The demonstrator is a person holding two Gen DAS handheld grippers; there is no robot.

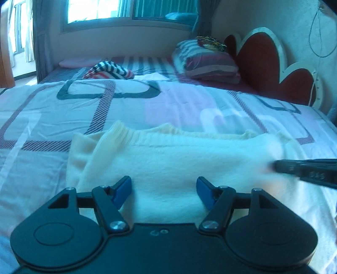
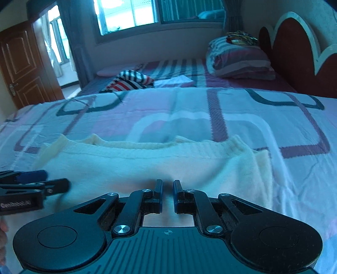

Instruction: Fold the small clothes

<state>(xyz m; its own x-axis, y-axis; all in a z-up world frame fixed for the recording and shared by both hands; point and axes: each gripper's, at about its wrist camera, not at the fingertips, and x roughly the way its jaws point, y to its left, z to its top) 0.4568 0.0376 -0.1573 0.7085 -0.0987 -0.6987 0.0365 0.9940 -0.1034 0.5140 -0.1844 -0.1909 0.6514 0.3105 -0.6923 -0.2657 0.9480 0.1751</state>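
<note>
1. On the far left of the right wrist view: brown panelled door [image 2: 23, 69], standing open beside a grey curtain.
2. Further right, on the far wall: wide window [image 2: 126, 14], bright with daylight.
3. Below it, at the back of the bed [image 2: 189, 109]: crumpled striped garment [image 2: 130, 81] in red, white and dark bands, well apart from the work in front.
4. Across the near part of the patterned bedspread: cream knitted garment [image 2: 147, 164], lying flat, ribbed edge towards the window, side layers folded inward at both ends.
5. Over the left half of that garment: left gripper [image 1: 163, 183], blue-padded fingers [image 1: 123, 189] spread wide, cream cloth showing between them, nothing pinched.
6. Over the right half: right gripper [image 2: 167, 185], fingers [image 2: 158, 189] pressed almost together with only a narrow slit left; tips low against the cream knit, but impossible to tell whether any cloth is caught between them.
7. Back right, by the wall: folded striped bedding [image 2: 238, 61] with a small dark patterned item on top.
8. Far right: red headboard [image 2: 294, 46] with a white scalloped border.
</note>
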